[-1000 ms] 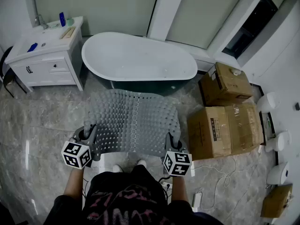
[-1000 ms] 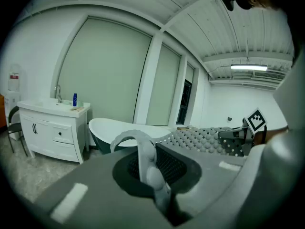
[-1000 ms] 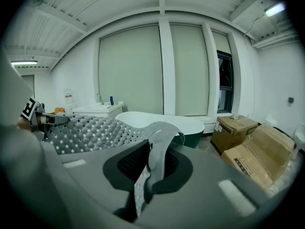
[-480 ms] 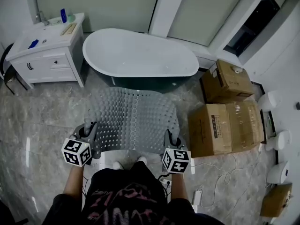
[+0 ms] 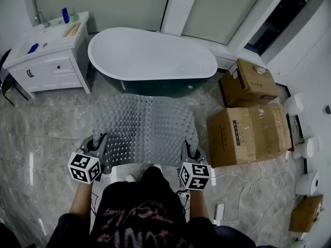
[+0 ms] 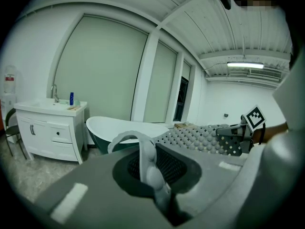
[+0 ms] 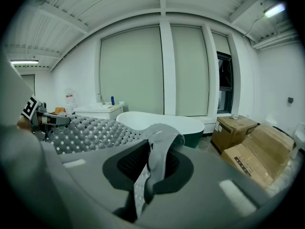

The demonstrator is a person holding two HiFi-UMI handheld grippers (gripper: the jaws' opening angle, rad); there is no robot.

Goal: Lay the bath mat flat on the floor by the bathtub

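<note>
A grey bath mat (image 5: 147, 128) with a bumpy, perforated surface hangs spread out in the air between my two grippers, in front of the white bathtub (image 5: 152, 60). My left gripper (image 5: 98, 148) is shut on the mat's near left corner, and that corner (image 6: 143, 151) curls up between its jaws. My right gripper (image 5: 187, 151) is shut on the near right corner, and the mat's edge (image 7: 159, 149) folds between its jaws. The mat's far edge droops toward the floor by the tub's dark base.
A white vanity cabinet (image 5: 49, 61) stands left of the tub. Several cardboard boxes (image 5: 248, 123) are stacked on the right. A cable and power strip (image 5: 220, 211) lie on the marble floor near my feet. White fixtures (image 5: 305, 149) line the right wall.
The mat and both grippers have moved slightly toward me and a little lower. The view has shifted, and the tub sits a bit higher in frame.
</note>
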